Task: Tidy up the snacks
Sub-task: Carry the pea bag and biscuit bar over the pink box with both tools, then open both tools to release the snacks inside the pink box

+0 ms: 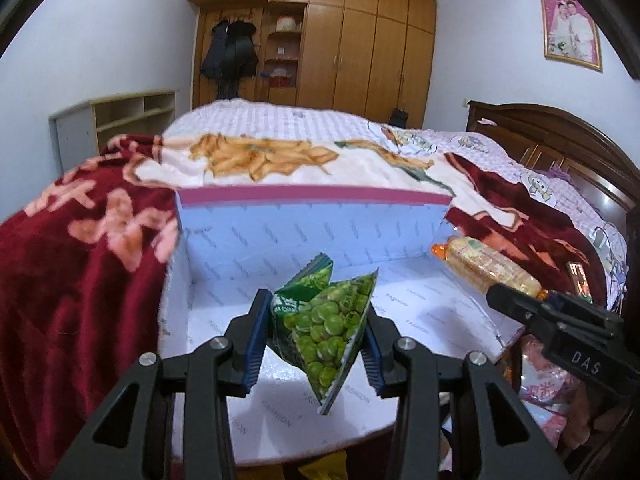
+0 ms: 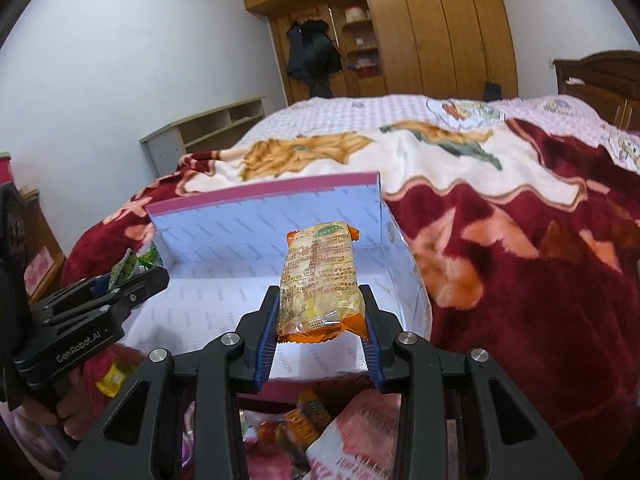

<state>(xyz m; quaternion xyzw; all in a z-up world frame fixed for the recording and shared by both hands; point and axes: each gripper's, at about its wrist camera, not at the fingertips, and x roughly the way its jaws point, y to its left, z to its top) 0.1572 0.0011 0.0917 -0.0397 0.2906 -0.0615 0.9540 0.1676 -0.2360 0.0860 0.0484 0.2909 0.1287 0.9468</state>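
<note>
I see the bed [image 1: 100, 240] carrying my open white box [image 1: 304, 236]. My left gripper [image 1: 316, 332] clamps a green pea packet [image 1: 324, 320] above the box floor, and my right gripper [image 2: 320, 320] pinches an orange cracker pack [image 2: 320, 280] over the same box.

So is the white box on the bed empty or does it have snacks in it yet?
Empty as far as shown: the white box has a bare floor; the green pea packet and orange snack pack are held in the grippers above it.
</note>
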